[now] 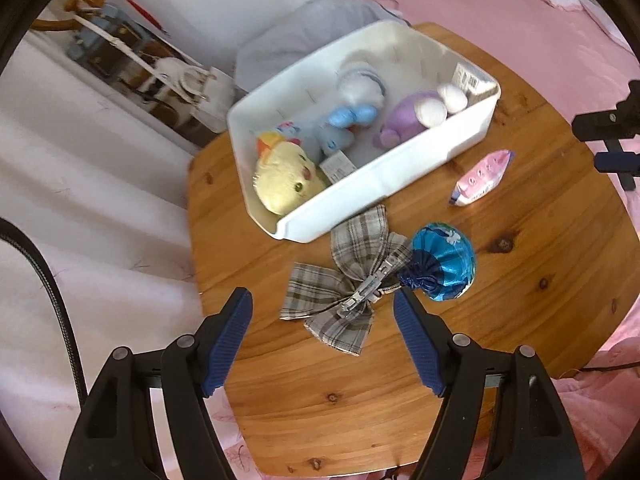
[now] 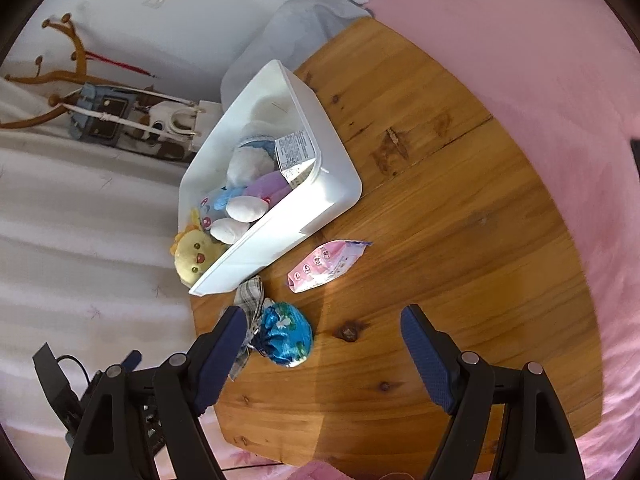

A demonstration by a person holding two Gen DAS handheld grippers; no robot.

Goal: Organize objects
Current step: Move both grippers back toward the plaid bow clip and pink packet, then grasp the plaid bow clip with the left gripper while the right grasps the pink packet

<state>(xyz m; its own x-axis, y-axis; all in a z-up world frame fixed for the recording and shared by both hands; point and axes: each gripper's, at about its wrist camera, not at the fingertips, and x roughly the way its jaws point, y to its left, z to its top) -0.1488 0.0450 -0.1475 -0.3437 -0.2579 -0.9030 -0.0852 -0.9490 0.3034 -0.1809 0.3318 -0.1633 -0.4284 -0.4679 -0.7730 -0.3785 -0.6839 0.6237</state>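
We're on the pick phase: 3 loose items are left on the wooden table [image 1: 520,300], the rest already sit in the white bin [image 1: 384,176].

Left gripper [image 1: 322,312] is open, jaws wide, nothing between the pads. It hangs above the plaid bow clip [image 1: 344,280], which lies flat on the table just near of the bin's near wall, metal clasp facing up. Looks like our next target.

Right gripper [image 2: 322,332] is also open and empty, over bare wood in the near part of the table. Its left finger overlaps the bow in the right wrist view; we can't tell whether it touches.

Other loose items:
- blue satin pouch [image 1: 442,264], touching the bow's right end, drawstring knot toward the clasp
- pink packet [image 1: 482,178], right of the bin, well apart from the pouch

Bin contents: yellow plush [image 1: 284,180] at the near-left corner, head over the rim; blue plush [image 1: 340,128] mid-bin; white plush [image 1: 360,84] far side; purple plush [image 1: 404,116] at the right end; 1 printed carton [image 1: 468,78] against the right wall.

Next move, as we judge it: drop the left jaws to straddle the bow's centre at the clasp, close, lift clear of the pouch, then carry over the near wall. Risk: the pouch cord sits close enough to get snagged.
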